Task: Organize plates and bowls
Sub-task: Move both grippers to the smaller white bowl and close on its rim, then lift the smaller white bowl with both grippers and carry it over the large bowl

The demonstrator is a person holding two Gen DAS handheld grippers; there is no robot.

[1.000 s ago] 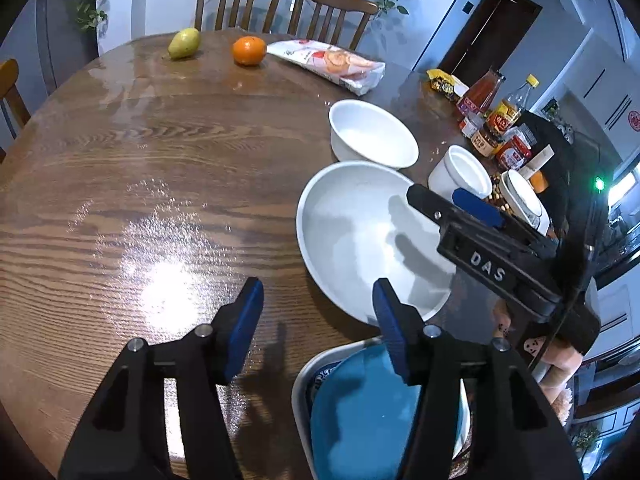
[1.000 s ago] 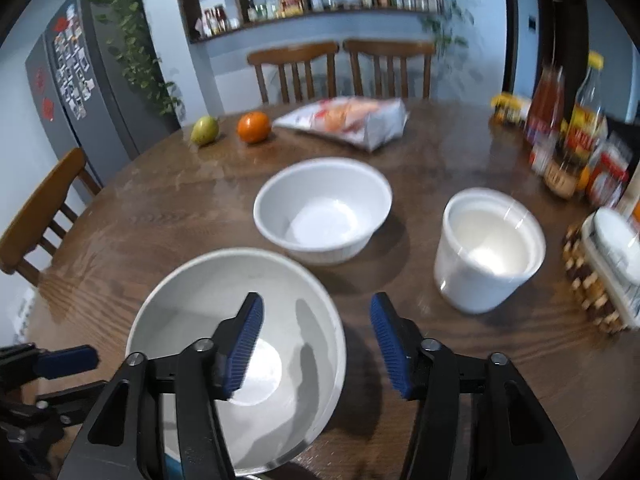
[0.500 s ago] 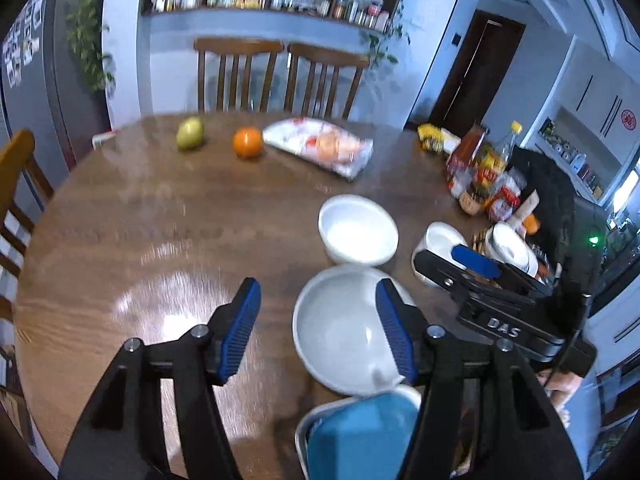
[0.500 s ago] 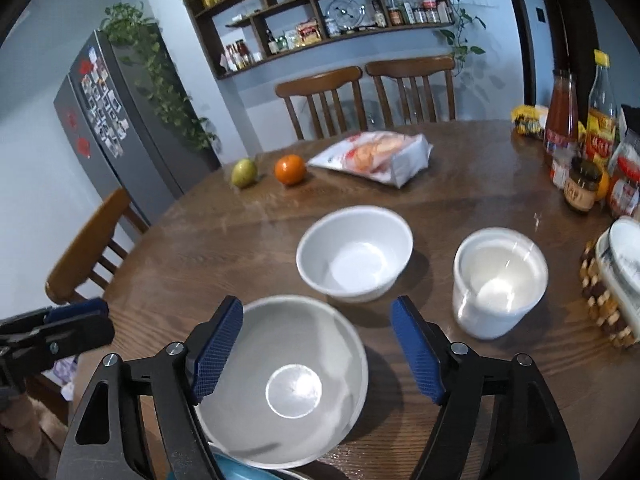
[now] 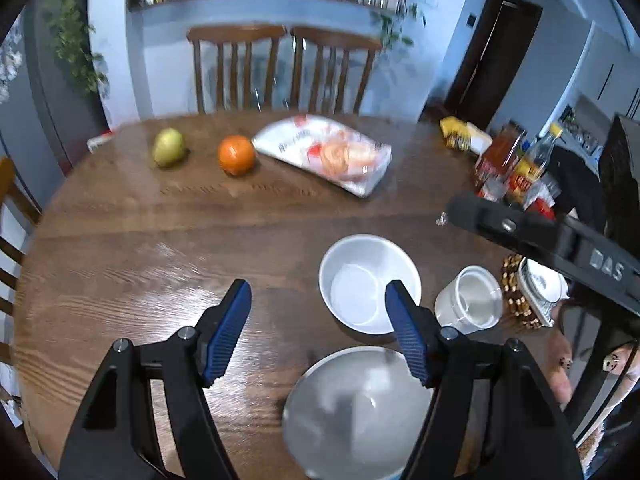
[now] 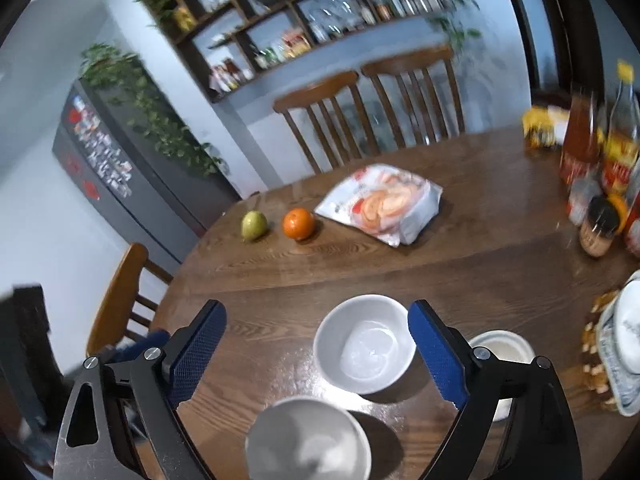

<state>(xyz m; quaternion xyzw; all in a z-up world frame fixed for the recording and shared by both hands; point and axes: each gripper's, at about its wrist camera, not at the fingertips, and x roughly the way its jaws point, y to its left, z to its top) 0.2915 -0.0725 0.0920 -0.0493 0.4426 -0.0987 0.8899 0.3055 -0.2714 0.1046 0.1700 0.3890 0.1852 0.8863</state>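
Note:
A wide shallow white bowl (image 5: 356,412) (image 6: 308,440) rests on the round wooden table (image 5: 140,260) at the near edge. Behind it stand a smaller deep white bowl (image 5: 370,284) (image 6: 366,344) and a white cup (image 5: 470,302) (image 6: 500,350). My left gripper (image 5: 318,300) hovers above and behind the wide bowl, its jaws opening with nothing between them. My right gripper (image 6: 316,320) hangs high over the same bowls, its jaws opening wide and empty. Its black frame (image 5: 560,240) crosses the right side of the left wrist view.
A pear (image 5: 168,152), an orange (image 5: 236,155) and a snack bag (image 5: 328,152) lie at the far side. Sauce bottles (image 6: 600,152) crowd the right edge. A blue-patterned dish (image 6: 624,360) sits on a beaded mat. Two wooden chairs (image 5: 280,68) stand behind.
Both grippers have risen and drawn back from the wide bowl, and both pairs of jaws have widened. The blue plate near the front edge has dropped out of view.

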